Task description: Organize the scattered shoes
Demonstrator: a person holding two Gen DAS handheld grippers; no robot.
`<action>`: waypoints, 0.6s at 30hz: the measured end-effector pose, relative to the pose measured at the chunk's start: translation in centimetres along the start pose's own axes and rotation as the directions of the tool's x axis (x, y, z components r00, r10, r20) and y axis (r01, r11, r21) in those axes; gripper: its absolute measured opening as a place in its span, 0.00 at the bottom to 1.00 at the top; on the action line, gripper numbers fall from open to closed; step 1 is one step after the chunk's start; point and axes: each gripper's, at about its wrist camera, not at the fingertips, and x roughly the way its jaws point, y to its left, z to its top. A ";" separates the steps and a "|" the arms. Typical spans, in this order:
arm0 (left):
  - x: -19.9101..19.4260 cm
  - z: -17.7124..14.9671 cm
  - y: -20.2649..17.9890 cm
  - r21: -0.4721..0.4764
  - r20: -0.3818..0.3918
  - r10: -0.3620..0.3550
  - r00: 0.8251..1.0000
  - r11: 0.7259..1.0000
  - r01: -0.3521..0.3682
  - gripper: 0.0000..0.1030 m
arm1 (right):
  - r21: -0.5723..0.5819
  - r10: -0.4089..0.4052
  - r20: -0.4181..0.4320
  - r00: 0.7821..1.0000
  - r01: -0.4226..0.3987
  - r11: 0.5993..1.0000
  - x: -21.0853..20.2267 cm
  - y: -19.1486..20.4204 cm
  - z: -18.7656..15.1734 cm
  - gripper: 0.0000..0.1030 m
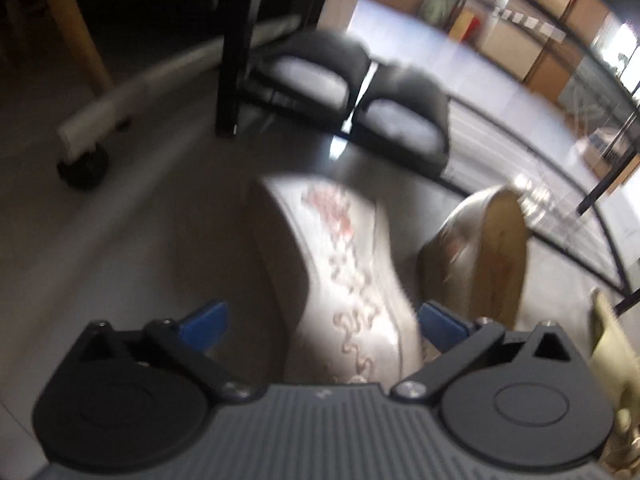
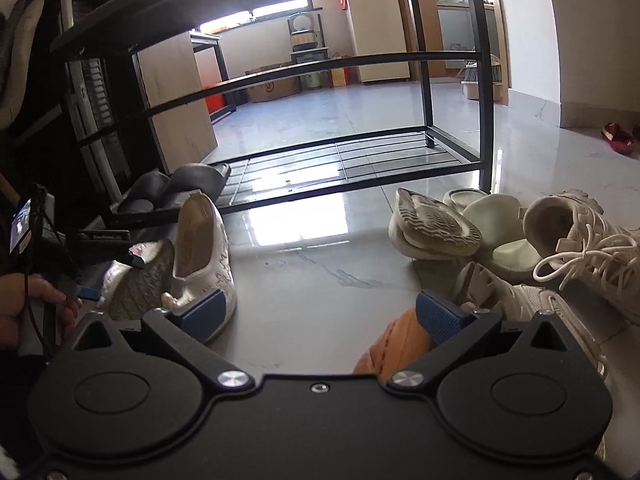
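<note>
Left gripper (image 1: 322, 326): fingers spread wide, pads clear of the embroidered white shoe (image 1: 340, 280), which lies lengthwise between them on the floor (image 1: 120, 220); nothing gripped. Just beside it, a second white shoe (image 1: 480, 256) stands tipped on its side, tan insole showing. Beyond both, two black slippers (image 1: 360, 92) sit side by side at the left end of the shoe rack's (image 2: 360, 160) bottom shelf. Right gripper (image 2: 320, 314): fingers wide apart, empty, above bare floor; an orange shoe (image 2: 392, 344) lies at its right finger. Farther right, a heap of pale sneakers and slippers (image 2: 480, 232) lies before the rack's right front leg.
</note>
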 end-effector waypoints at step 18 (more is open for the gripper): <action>-10.5 3.8 5.8 0.022 0.287 0.004 0.958 1.000 -0.011 0.99 | -0.303 0.260 -0.200 0.945 -0.312 0.900 8.2 13.3 5.7 0.66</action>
